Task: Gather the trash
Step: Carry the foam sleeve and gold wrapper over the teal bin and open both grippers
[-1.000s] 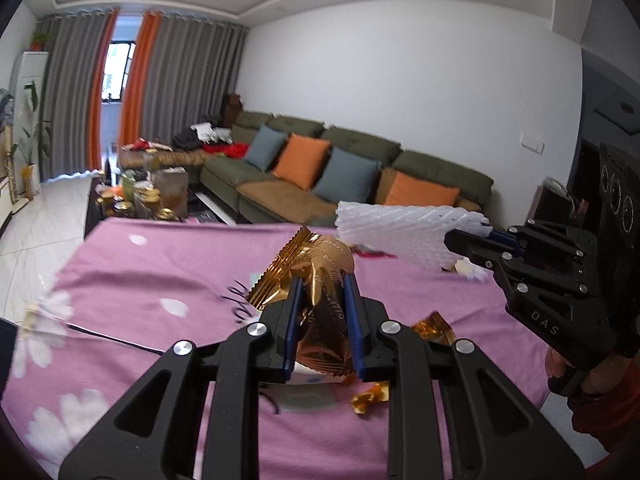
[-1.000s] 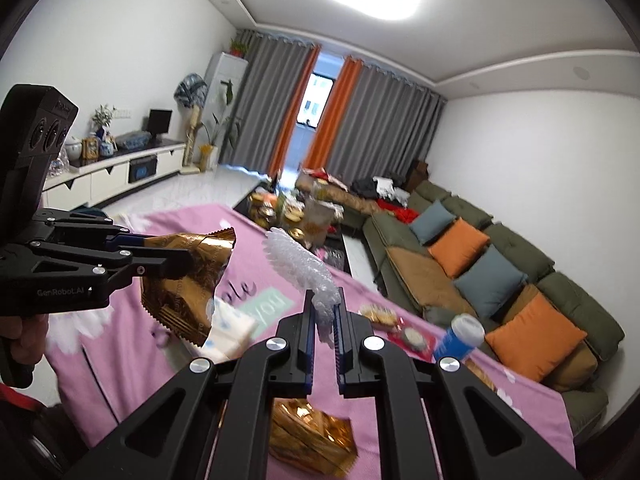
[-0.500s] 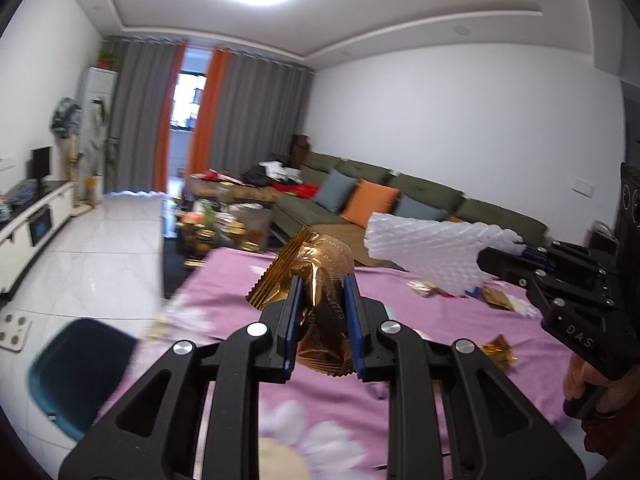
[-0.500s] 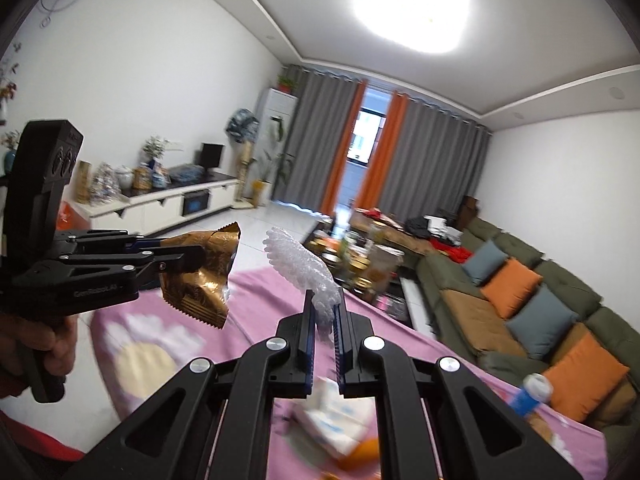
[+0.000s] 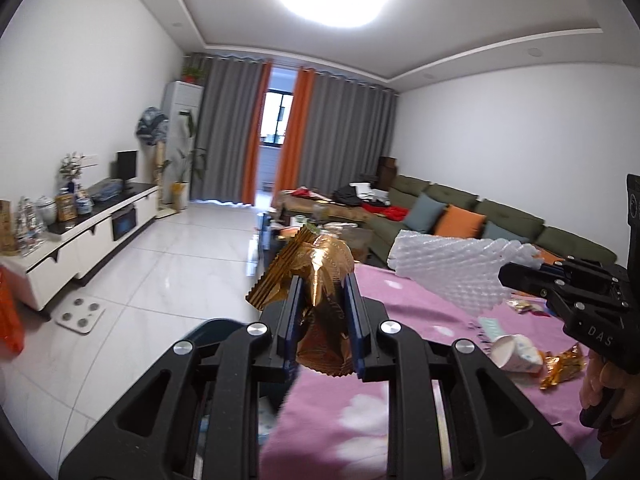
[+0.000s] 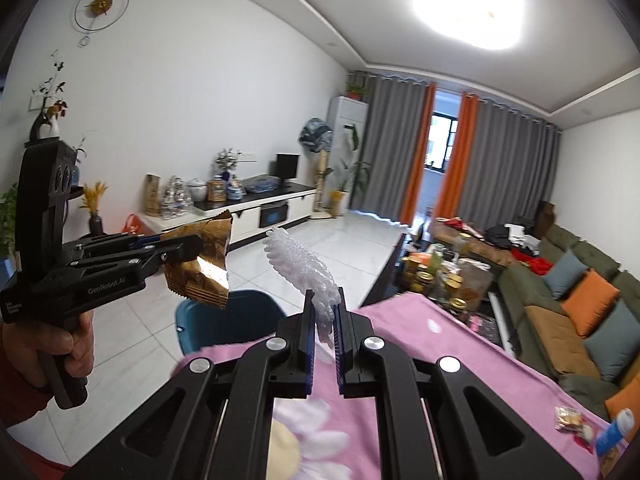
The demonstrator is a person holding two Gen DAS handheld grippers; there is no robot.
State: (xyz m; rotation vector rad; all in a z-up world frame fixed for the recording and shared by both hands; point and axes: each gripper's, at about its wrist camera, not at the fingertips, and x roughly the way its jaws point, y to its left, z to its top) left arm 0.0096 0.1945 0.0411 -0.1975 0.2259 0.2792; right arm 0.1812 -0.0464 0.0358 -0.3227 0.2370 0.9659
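Observation:
My left gripper (image 5: 322,284) is shut on a crumpled gold foil wrapper (image 5: 316,276), held up past the left edge of the pink flowered tablecloth (image 5: 404,308). The right wrist view shows that wrapper (image 6: 208,268) in the left gripper (image 6: 192,246), hanging above a blue bin (image 6: 228,320) on the floor. My right gripper (image 6: 324,300) is shut on a white foam net sleeve (image 6: 304,268), which sticks up and to the left over the table's corner. In the left wrist view the foam sleeve (image 5: 452,264) shows at the right, in the right gripper (image 5: 516,276).
More trash lies on the cloth: a paper cup (image 5: 514,354), gold wrappers (image 5: 560,364) and a blue tube (image 6: 614,430). A green sofa (image 6: 568,300), a cluttered coffee table (image 6: 444,268) and a white TV cabinet (image 6: 256,210) stand around the tiled floor (image 5: 160,280).
Both grippers have swung left with their loads, from over the middle of the table to its left edge. The blue bin has come into view under the gold wrapper.

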